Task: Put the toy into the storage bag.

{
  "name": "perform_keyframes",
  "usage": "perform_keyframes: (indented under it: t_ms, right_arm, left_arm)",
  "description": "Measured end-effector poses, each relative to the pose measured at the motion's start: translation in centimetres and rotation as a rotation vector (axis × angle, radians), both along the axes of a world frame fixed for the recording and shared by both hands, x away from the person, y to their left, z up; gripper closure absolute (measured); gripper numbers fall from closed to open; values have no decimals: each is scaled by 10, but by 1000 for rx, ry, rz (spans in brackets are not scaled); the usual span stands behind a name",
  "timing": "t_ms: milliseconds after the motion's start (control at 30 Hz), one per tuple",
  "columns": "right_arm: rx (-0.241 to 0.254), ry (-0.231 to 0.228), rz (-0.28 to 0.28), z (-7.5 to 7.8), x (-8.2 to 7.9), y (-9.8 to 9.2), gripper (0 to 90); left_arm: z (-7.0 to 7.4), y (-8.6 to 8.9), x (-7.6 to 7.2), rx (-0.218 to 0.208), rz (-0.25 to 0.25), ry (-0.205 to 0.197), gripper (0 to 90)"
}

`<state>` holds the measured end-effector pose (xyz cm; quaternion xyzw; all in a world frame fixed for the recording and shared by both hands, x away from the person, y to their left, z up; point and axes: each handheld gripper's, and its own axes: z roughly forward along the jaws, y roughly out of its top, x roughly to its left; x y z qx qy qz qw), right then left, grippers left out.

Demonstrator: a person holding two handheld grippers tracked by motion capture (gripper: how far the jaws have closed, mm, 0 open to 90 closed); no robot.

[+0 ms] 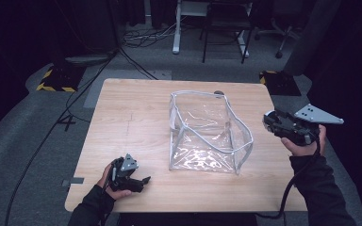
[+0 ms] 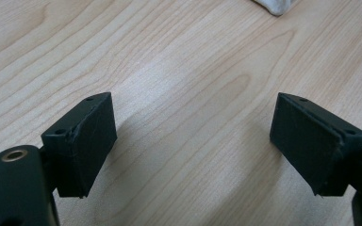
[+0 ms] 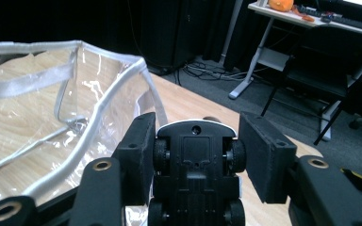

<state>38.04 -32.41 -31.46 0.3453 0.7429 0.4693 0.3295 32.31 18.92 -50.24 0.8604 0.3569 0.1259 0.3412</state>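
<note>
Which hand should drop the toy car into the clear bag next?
Right. The right hand-held gripper is already shut on the toy car beside the clear bag; the left hand-held gripper is open with nothing between its jaws.

Dim room, lit tabletop, sharp focus

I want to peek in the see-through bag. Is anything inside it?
The clear bag looks empty; the wooden table shows through its walls. Shiny creases hide bits of the bottom. The toy car is outside, in the right gripper.
</note>
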Motion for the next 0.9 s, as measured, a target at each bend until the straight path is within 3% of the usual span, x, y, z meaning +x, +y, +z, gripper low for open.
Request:
perform_keyframes:
  t_ms: [533,900]
  right_arm:
    - [9,-31,26,30,4,13,489]
    - [10,-35,47,32,5,23,490]
  left_arm:
    - [0,0,0,-2,2,0,155]
    - [0,0,0,0,0,-1,154]
